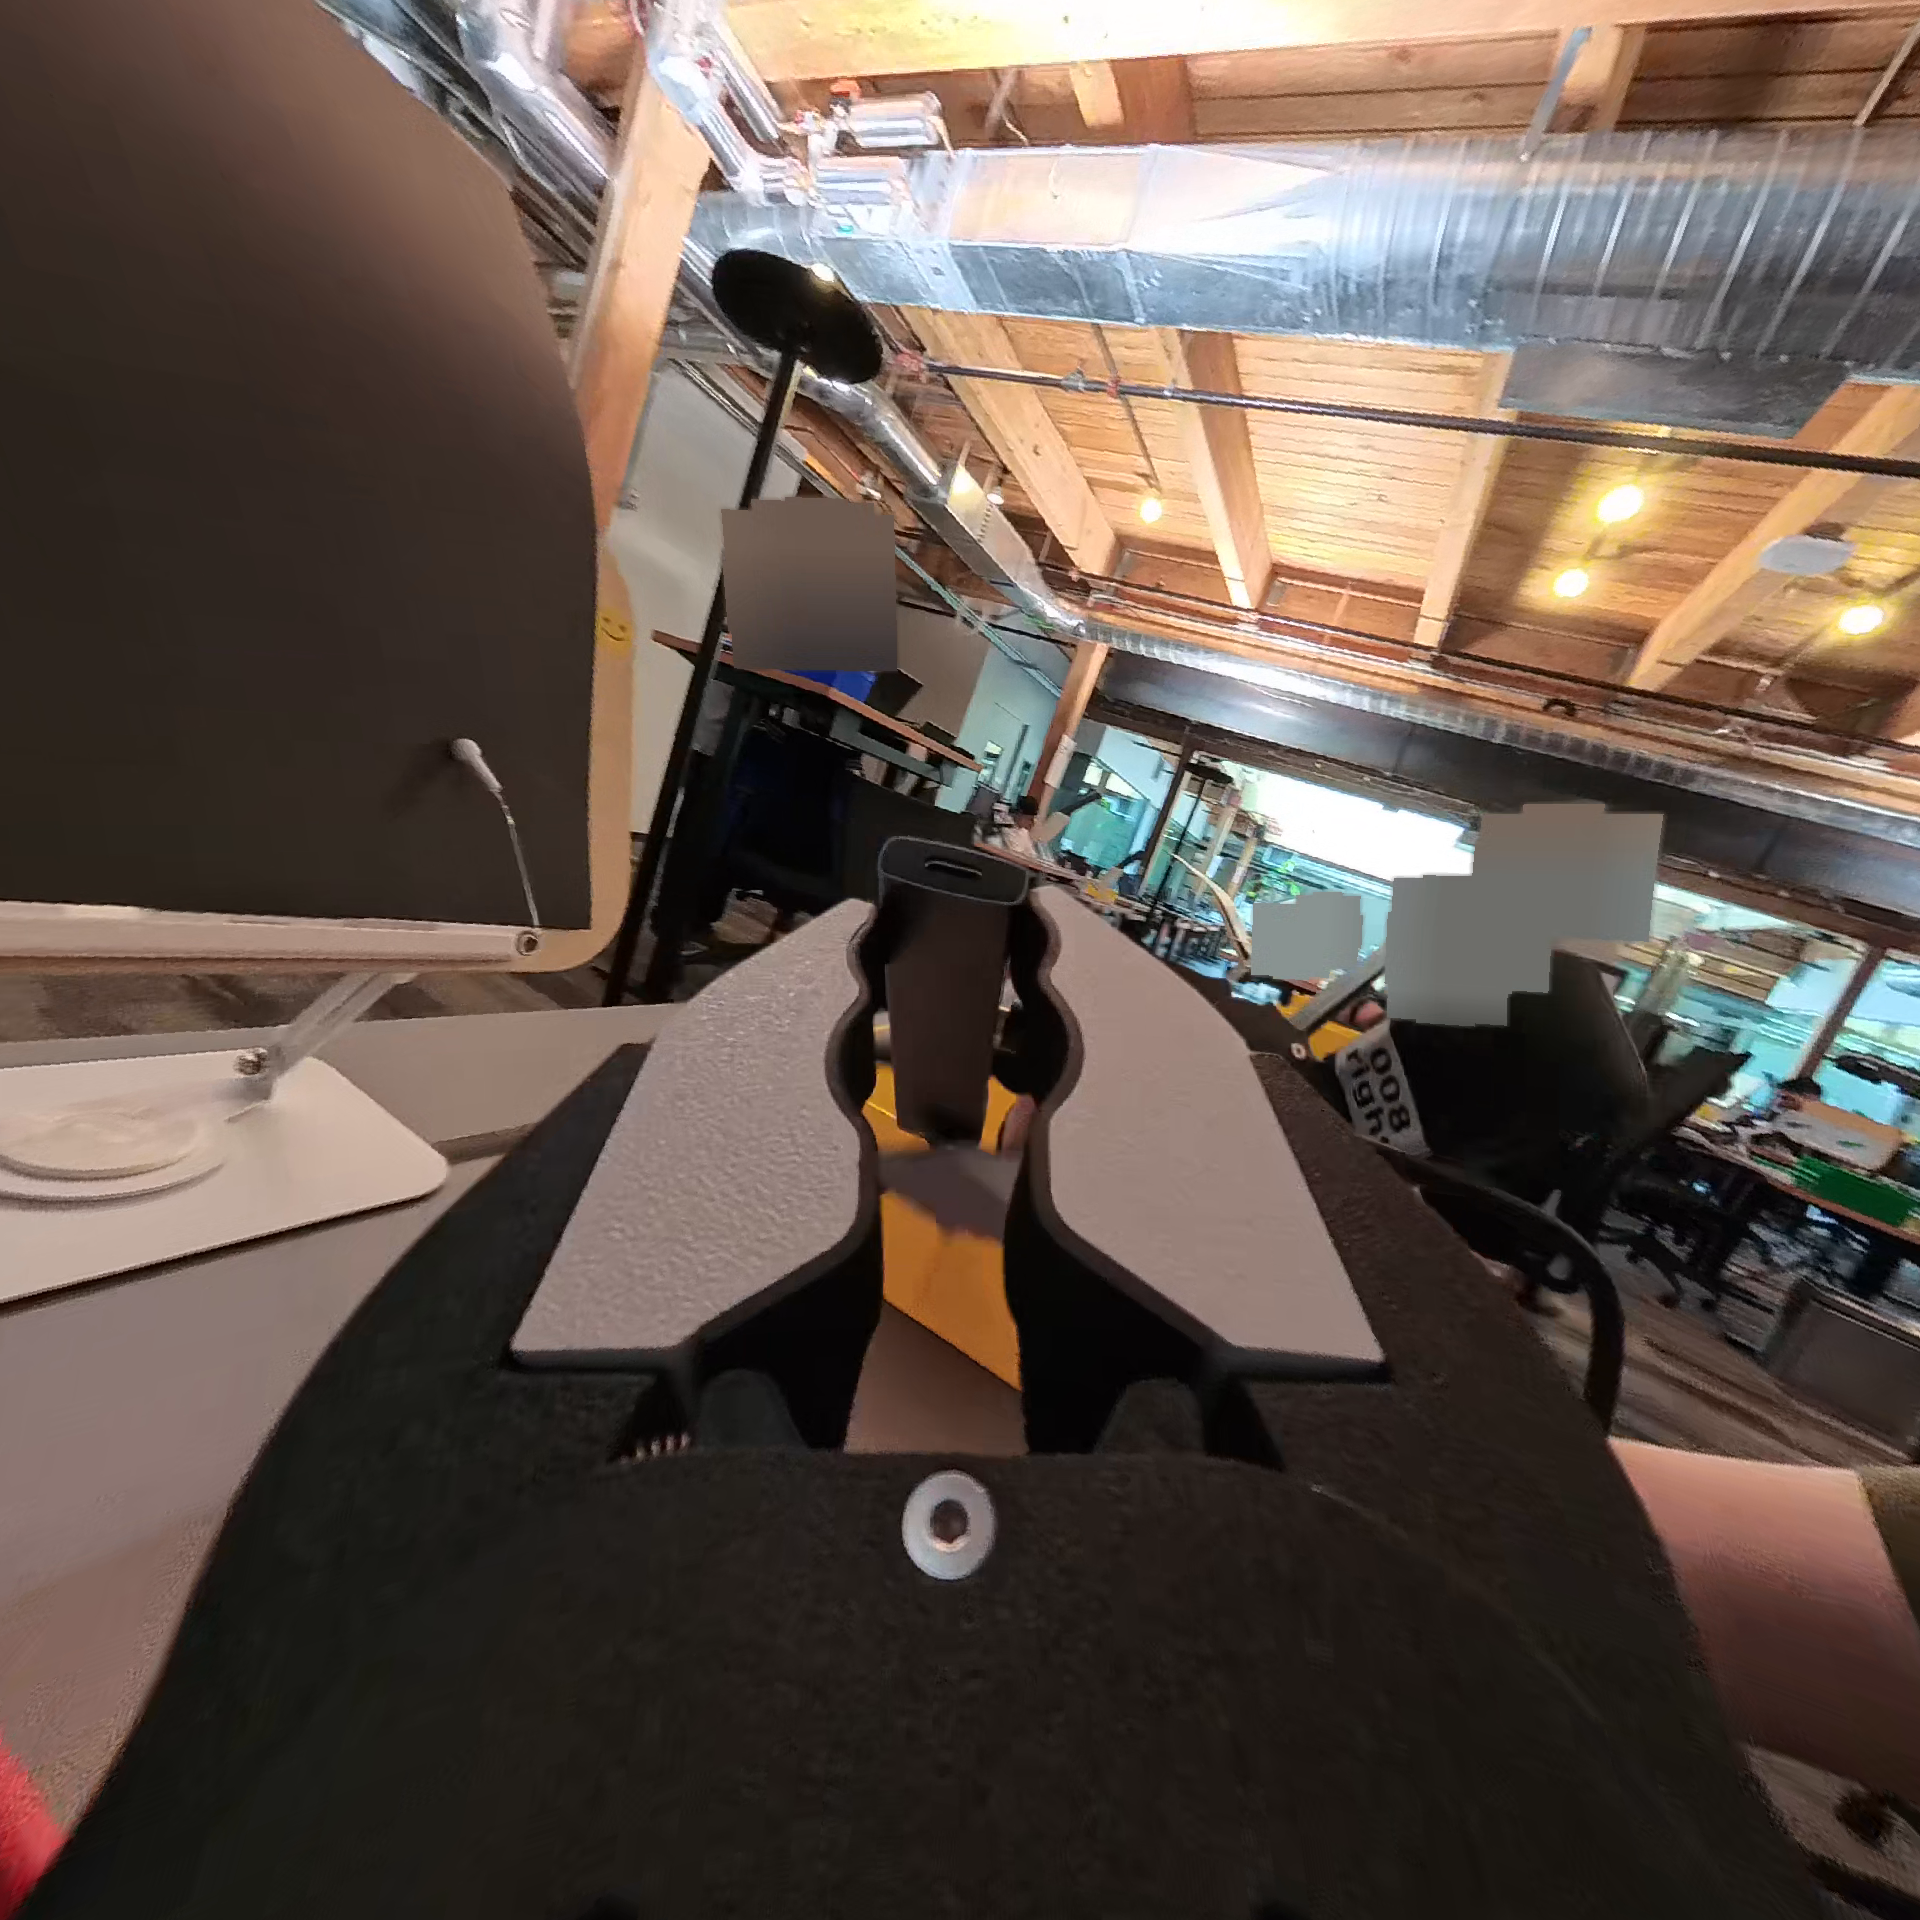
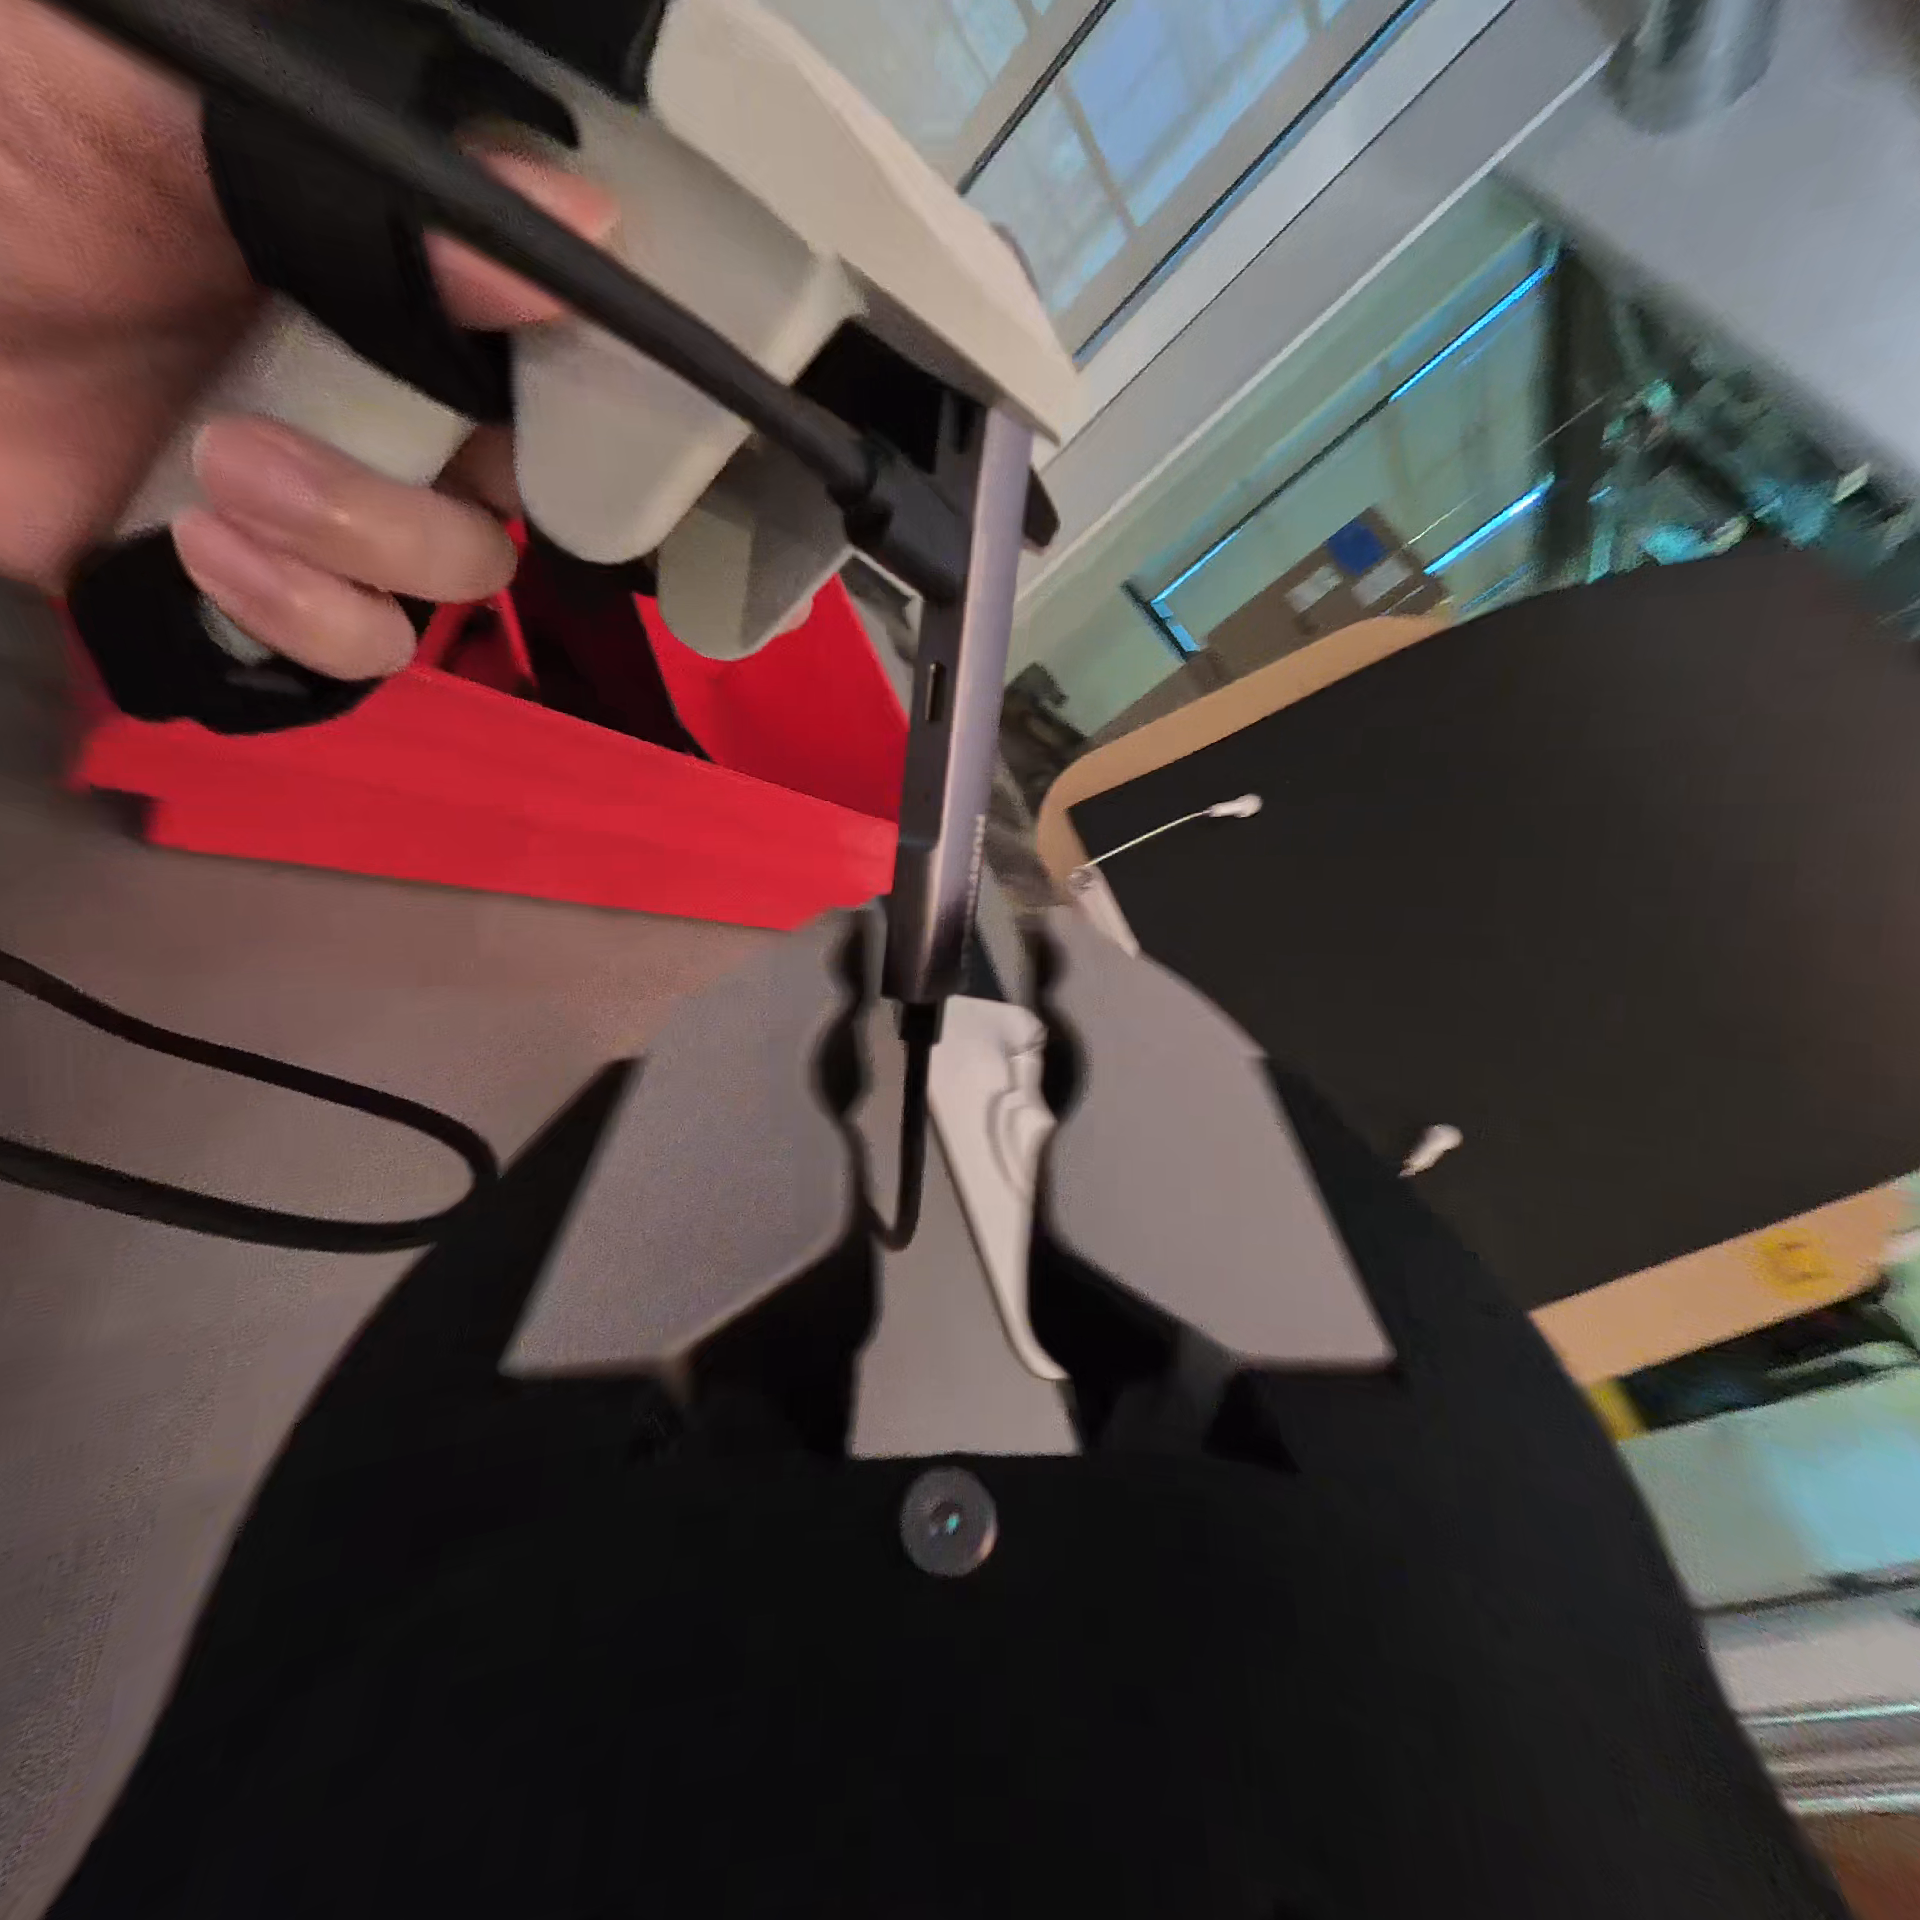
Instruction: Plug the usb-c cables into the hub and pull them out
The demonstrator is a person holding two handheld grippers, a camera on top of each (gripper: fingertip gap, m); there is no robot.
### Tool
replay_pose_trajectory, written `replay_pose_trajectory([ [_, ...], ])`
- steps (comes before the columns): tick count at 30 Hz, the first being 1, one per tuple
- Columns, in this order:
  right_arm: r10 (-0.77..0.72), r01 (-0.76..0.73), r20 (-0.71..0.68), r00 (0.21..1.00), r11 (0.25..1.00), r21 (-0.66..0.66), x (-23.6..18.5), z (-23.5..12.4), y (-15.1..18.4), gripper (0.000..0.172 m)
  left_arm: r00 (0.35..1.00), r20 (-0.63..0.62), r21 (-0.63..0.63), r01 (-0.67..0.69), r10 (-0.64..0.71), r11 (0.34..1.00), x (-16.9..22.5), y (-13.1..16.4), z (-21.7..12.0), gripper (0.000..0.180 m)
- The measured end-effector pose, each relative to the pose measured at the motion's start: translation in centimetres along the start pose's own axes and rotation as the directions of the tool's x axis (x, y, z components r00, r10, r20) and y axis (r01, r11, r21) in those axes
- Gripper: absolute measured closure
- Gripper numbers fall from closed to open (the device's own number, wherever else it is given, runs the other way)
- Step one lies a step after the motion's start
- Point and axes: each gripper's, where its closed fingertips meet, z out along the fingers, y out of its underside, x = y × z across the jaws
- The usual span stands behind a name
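In the left wrist view my left gripper (image 1: 951,935) is shut on a dark grey hub (image 1: 945,997), both pads pressed on its sides, an empty port at its far end. In the right wrist view the hub (image 2: 961,727) hangs from the left gripper's beige body (image 2: 727,343). A thick black cable (image 2: 582,270) is plugged into the hub's side. A small plug (image 2: 920,1023) with a thin black cable (image 2: 909,1143) sits at the hub's near end. My right gripper (image 2: 951,966) is open around that end, with gaps between pads and plug.
A dark monitor back with a wood-coloured rim (image 1: 260,468) stands on a white base (image 1: 260,1174) on the grey table (image 1: 208,1455). A red block (image 2: 468,790) lies behind the hub. Black cable loops (image 2: 312,1143) over the table. A hand (image 2: 156,312) holds the left gripper. One gripper's finger ends stand about 7 centimeters off the other's.
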Motion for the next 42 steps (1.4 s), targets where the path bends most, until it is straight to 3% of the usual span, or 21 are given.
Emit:
replay_pose_trajectory([
  [1, -0.050, 0.050, -0.022, 0.999, 0.999, 0.012, 0.1, -0.3, -0.2, 0.158, 1.000, -0.019, 0.004, 0.018, -0.018, 1.000, 0.1, 0.0, 0.1, 0.158],
  [3, -0.046, 0.046, -0.021, 0.999, 0.999, 0.015, 0.5, -0.7, -0.3, 0.159, 0.997, -0.044, -0.004, 0.070, -0.070, 0.998, 0.0, 0.1, 0.0, 0.158],
  [5, 0.051, -0.050, 0.038, 0.998, 0.999, -0.008, 0.8, -1.1, -0.2, 0.161, 0.996, -0.026, -0.031, 0.085, -0.086, 0.996, -0.7, 0.5, -0.1, 0.157],
  [7, 0.107, -0.104, 0.030, 0.994, 0.991, -0.090, 1.8, -1.3, 0.9, 0.162, 0.999, 0.022, -0.020, 0.034, -0.034, 0.999, -1.2, 0.0, -0.3, 0.146],
  [9, 0.165, -0.158, 0.014, 0.986, 0.964, -0.212, 2.9, -1.8, 3.1, 0.163, 0.990, 0.094, -0.072, -0.095, 0.102, 0.993, -1.5, -0.1, -0.7, 0.146],
  [11, 0.274, -0.260, 0.010, 0.962, 0.923, -0.285, 3.7, -2.4, 4.6, 0.163, 0.926, 0.225, -0.231, -0.251, 0.303, 0.940, -3.1, 0.7, -1.3, 0.150],
  [14, 0.432, -0.394, 0.006, 0.902, 0.830, -0.395, 4.2, -3.5, 6.7, 0.162, 0.710, 0.431, -0.467, -0.352, 0.557, 0.811, -6.9, 1.6, -3.0, 0.151],
  [15, 0.456, -0.415, -0.008, 0.890, 0.803, -0.427, 4.4, -4.0, 7.4, 0.162, 0.672, 0.469, -0.499, -0.333, 0.573, 0.800, -7.5, 1.8, -3.4, 0.154],
  [18, 0.537, -0.485, -0.035, 0.843, 0.730, -0.482, 4.6, -5.2, 8.4, 0.162, 0.652, 0.544, -0.516, -0.237, 0.529, 0.823, -8.7, 2.6, -4.0, 0.154],
  [25, 0.793, -0.718, -0.026, 0.608, 0.536, -0.444, 5.6, -7.3, 7.5, 0.163, 0.506, 0.608, -0.587, -0.232, 0.612, 0.776, -11.4, 2.6, -5.8, 0.154],
  [29, 0.876, -0.800, 0.022, 0.482, 0.450, -0.396, 9.0, -8.4, 6.6, 0.163, 0.367, 0.556, -0.719, -0.238, 0.746, 0.653, -12.6, 3.3, -6.7, 0.153],
  [31, 0.856, -0.797, 0.006, 0.516, 0.483, -0.363, 11.7, -9.2, 6.4, 0.163, 0.297, 0.502, -0.783, -0.242, 0.812, 0.573, -13.0, 3.8, -6.9, 0.153],
  [36, 0.728, -0.699, -0.142, 0.671, 0.558, -0.447, 17.0, -12.1, 7.8, 0.162, 0.227, 0.423, -0.840, -0.265, 0.877, 0.474, -12.8, 4.5, -6.2, 0.153],
  [42, 0.639, -0.649, -0.233, 0.733, 0.553, -0.522, 21.4, -15.1, 7.1, 0.162, 0.259, 0.399, -0.852, -0.250, 0.880, 0.460, -13.3, 5.8, -6.0, 0.154],
])
